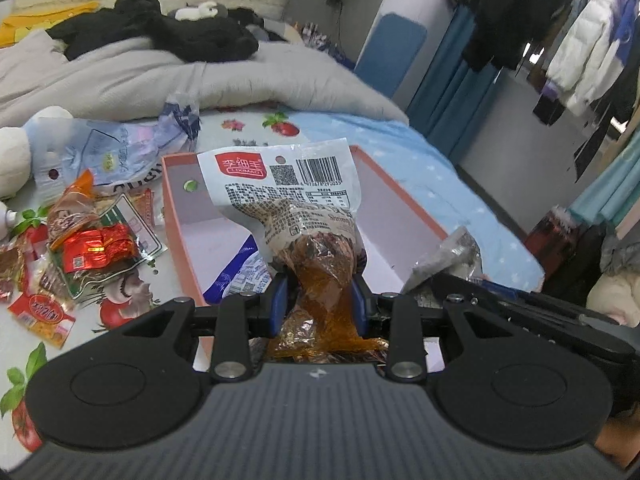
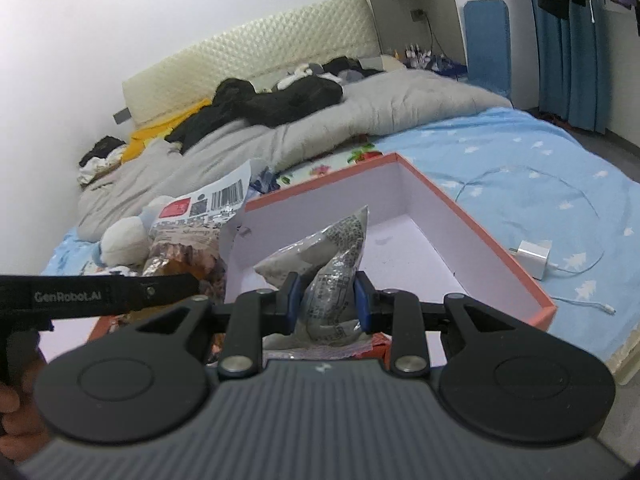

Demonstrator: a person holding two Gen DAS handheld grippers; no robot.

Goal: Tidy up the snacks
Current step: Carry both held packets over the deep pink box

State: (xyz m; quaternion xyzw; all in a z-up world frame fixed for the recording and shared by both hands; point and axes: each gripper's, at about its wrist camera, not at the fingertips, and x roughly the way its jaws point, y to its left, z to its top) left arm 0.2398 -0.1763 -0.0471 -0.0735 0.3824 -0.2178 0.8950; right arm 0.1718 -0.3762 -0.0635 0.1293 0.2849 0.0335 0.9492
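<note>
Two grippers, both loaded, both over the shallow orange-rimmed cardboard box with white inside (image 1: 400,200) that sits on the bed.

Left gripper (image 1: 320,300): blue-padded fingers (image 1: 280,300) clamped on the lower, amber-brown see-through end of a snack packet with a white printed top, red logo and barcode (image 1: 288,188). Packet stands up from the fingers, its white top leaning toward the far side of the box. Below it, a blue-and-white packet (image 1: 240,272) lies inside the box at the near left wall.

Right gripper (image 2: 326,300): fingers (image 2: 362,304) pinched on a crumpled grey-white packet with black print (image 2: 336,256), held above the box interior near its near edge. In the right wrist view the left gripper's packet shows at left, beside the box's left wall.

Left of the box, loose on the fruit-print sheet: a pile of red and orange snack sachets (image 1: 80,248), plus a pale blue plastic bag (image 1: 108,148) farther back.

Right of the box, on the light blue starred bedsheet (image 2: 520,160): a white charger plug with cable (image 2: 534,258), apart from the box wall.

Far side: grey duvet (image 2: 320,128) with black clothes (image 2: 276,100) on top.
</note>
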